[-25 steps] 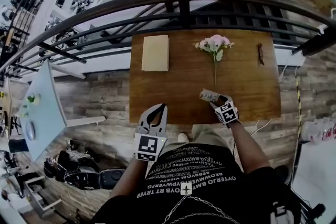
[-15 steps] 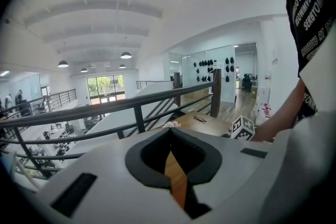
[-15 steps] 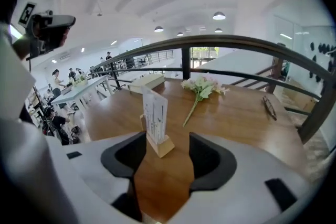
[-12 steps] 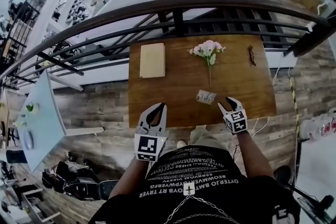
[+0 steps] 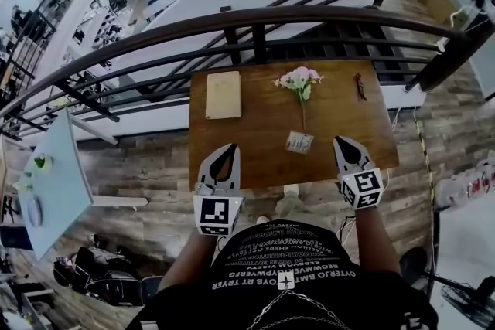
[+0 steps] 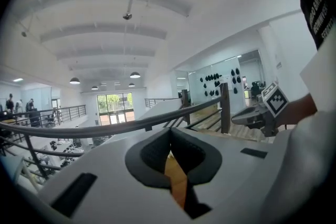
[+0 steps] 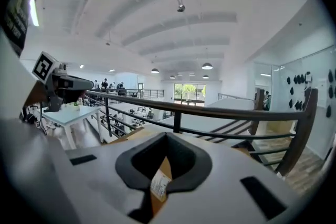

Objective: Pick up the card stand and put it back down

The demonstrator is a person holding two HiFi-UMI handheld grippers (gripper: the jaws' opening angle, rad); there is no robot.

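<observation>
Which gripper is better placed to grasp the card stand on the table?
Probably the right gripper: it hangs nearer the card stand, visible beyond its jaws, just closed on nothing. The left gripper is farther off.

The person wears a black T-shirt (image 5: 309, 263) with white lettering.

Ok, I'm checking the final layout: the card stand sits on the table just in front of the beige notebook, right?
No. The card stand sits on the table just in front of the flowers, not the beige notebook; the head view shows it.
</observation>
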